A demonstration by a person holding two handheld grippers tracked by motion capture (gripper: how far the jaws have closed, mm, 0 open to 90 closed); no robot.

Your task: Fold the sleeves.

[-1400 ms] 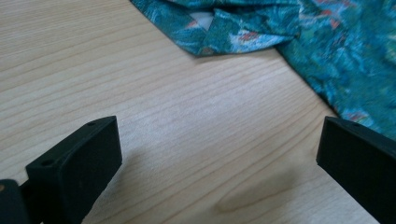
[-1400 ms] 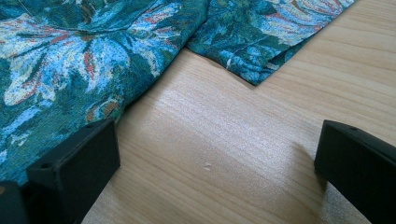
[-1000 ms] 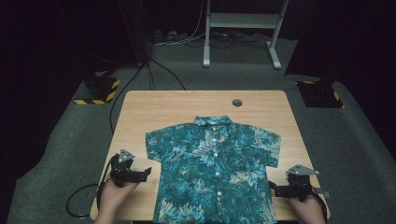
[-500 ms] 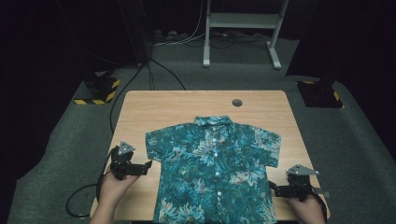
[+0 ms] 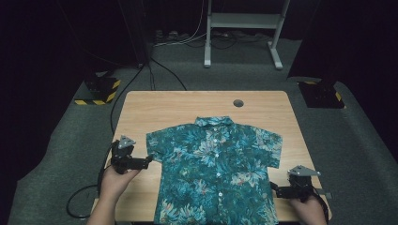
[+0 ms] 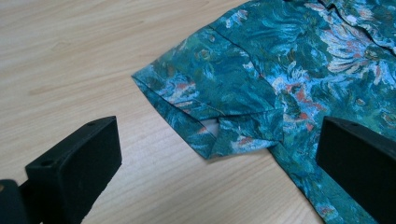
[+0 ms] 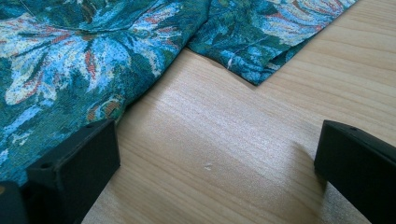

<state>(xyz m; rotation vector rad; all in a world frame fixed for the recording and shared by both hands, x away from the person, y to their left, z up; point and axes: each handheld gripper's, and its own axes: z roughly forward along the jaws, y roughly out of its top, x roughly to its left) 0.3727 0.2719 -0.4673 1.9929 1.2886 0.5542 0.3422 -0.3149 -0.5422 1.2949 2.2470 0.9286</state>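
Note:
A teal floral short-sleeved shirt (image 5: 216,164) lies flat, buttoned and face up, on the wooden table (image 5: 155,108). My left gripper (image 5: 149,160) stands open at the shirt's left sleeve, its jaws pointing right at the cuff. In the left gripper view the sleeve (image 6: 210,88) lies between and ahead of the wide-apart jaws. My right gripper (image 5: 272,189) stands open by the shirt's right side, below the right sleeve. In the right gripper view the shirt's side edge (image 7: 74,60) lies at the left jaw, with the sleeve tip (image 7: 252,42) ahead and bare wood between the jaws.
A round cable hole (image 5: 238,102) sits near the table's far edge. Bare wood lies behind the collar and left of the shirt. Grey carpet surrounds the table, with two striped black floor boxes (image 5: 99,89) and a white stand (image 5: 244,28) beyond. A cable (image 5: 80,206) trails from the left gripper.
My left gripper has moved forward and a little right, up to the shirt's left sleeve. The right gripper and the shirt have stayed put.

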